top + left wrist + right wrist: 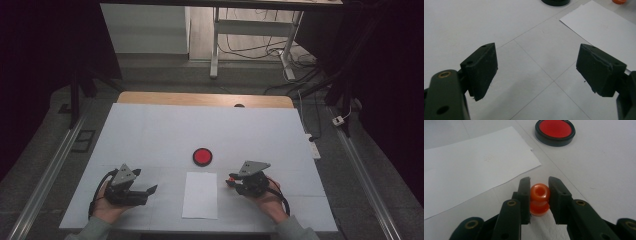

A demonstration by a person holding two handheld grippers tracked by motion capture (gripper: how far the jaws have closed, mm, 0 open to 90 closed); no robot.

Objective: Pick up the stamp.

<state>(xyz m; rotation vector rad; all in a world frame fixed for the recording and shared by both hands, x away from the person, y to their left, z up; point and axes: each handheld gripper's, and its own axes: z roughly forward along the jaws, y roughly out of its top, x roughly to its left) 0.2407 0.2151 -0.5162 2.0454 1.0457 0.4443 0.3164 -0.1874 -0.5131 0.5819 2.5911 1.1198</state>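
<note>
A small orange knob-shaped piece [539, 198] stands on the table, and my right gripper [539, 185] is shut on it, a jaw pressing each side. In the high view that right gripper [232, 180] sits just right of a white paper sheet [200, 194]. A round red pad in a black case [202, 156] lies beyond the sheet's far edge. Left of the paper, my left gripper [151, 190] rests low over the table. Its jaws stand wide open in the left gripper view [536, 72] with bare table between them.
The table top [150, 130] is covered in white, with a wooden strip along the far edge and a small dark object [239, 105] there. Metal rails run down both sides. Desk legs and cables stand on the floor behind.
</note>
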